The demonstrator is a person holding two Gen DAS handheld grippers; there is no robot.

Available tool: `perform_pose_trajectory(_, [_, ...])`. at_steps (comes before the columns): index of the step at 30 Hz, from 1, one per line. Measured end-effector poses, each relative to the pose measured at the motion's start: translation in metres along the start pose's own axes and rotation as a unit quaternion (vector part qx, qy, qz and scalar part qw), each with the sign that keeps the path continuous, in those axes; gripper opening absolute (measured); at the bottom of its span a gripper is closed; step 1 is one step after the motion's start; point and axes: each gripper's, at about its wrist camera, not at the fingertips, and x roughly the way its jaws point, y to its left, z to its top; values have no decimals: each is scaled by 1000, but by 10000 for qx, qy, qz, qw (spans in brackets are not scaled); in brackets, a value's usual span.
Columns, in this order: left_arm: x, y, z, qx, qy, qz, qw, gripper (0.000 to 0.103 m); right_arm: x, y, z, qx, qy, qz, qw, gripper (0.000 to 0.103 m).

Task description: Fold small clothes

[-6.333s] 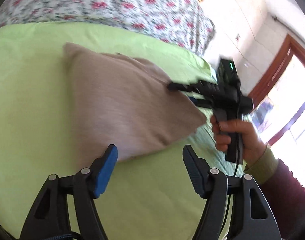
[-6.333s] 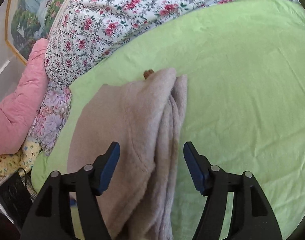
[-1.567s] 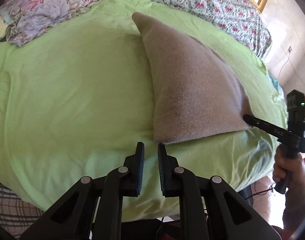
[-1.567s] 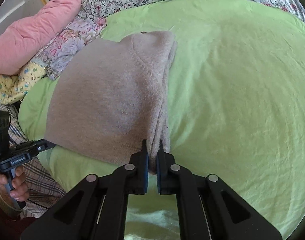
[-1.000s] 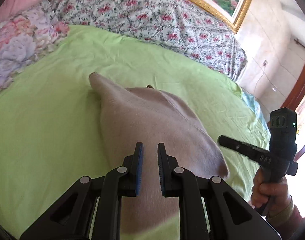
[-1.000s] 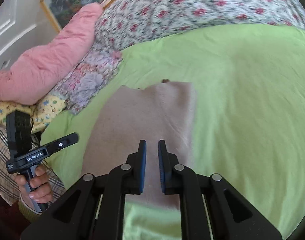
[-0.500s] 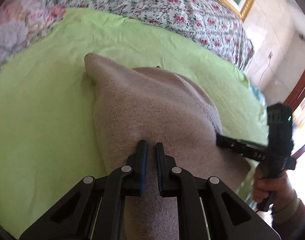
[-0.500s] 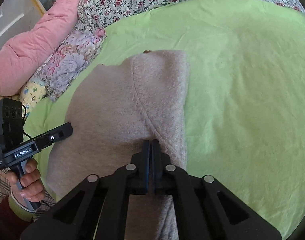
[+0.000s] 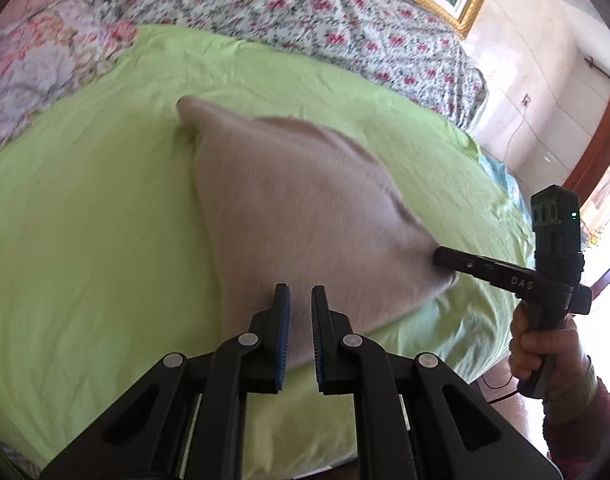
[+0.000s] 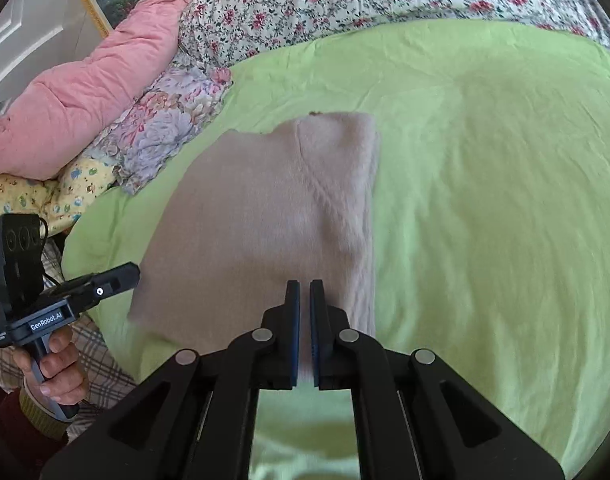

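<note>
Beige knit sweater [image 10: 265, 216], folded, lying flat on green bedsheet [image 10: 485, 200].
</note>
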Motion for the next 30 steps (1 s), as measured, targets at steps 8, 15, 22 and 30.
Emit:
perform_pose_trajectory(8, [9, 10, -17, -78, 183, 90, 9998, 10, 4, 1, -16, 19, 126, -116, 9999, 5])
perform_pose_trajectory(15, [25, 17, -21, -123, 358, 154, 9992, 10, 16, -4, -23, -30, 234, -267, 9994, 5])
perform_pose_trajectory(22, [30, 15, -22, -88, 337, 213, 9992, 10, 21, -11, -24, -98, 249, -302, 9992, 5])
perform_pose_trajectory(30, [13, 7, -21, -216, 279, 239, 9991, 27, -2, 2, -22, -21, 119, -86, 9999, 41])
